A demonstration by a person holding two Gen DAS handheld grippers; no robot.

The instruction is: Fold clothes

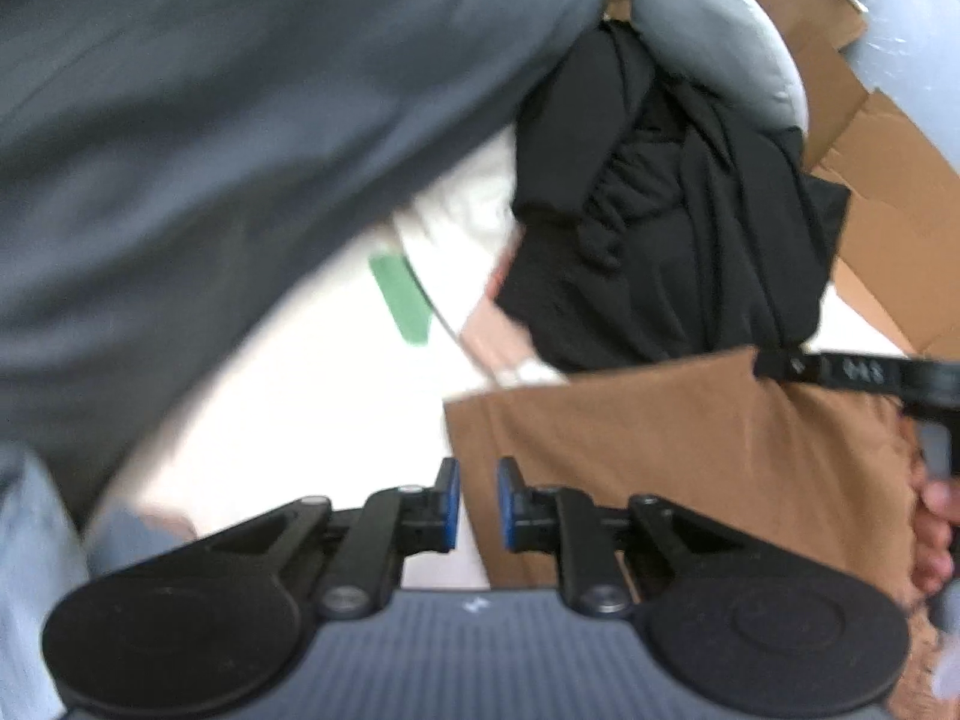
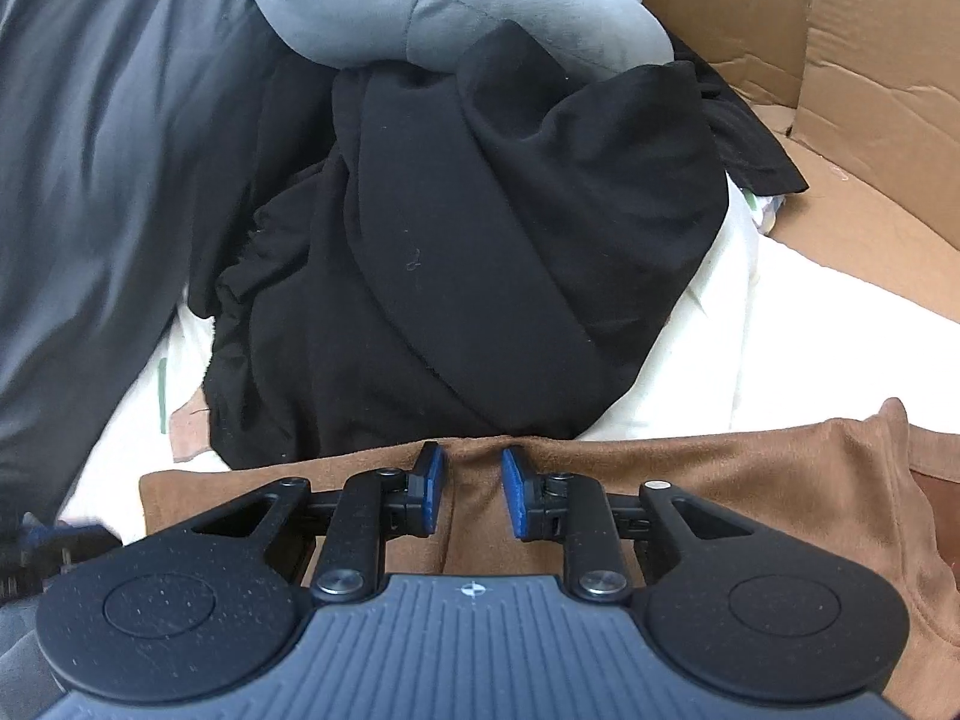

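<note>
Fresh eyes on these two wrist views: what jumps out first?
A crumpled black garment heaped mid-frame on white bedding, with a grey plush cushion lying on its far side. Nearest the cameras, a flat tan-brown suede-like garment fills the foreground; the right gripper sits at its far edge with a fold rising between its blue pads. Brown cardboard box at right.

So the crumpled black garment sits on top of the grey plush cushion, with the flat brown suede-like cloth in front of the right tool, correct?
Not quite. In the right wrist view the grey plush cushion rests on top of the crumpled black garment, not under it. The rest holds: the flat brown suede-like cloth lies in front of the right tool.
</note>
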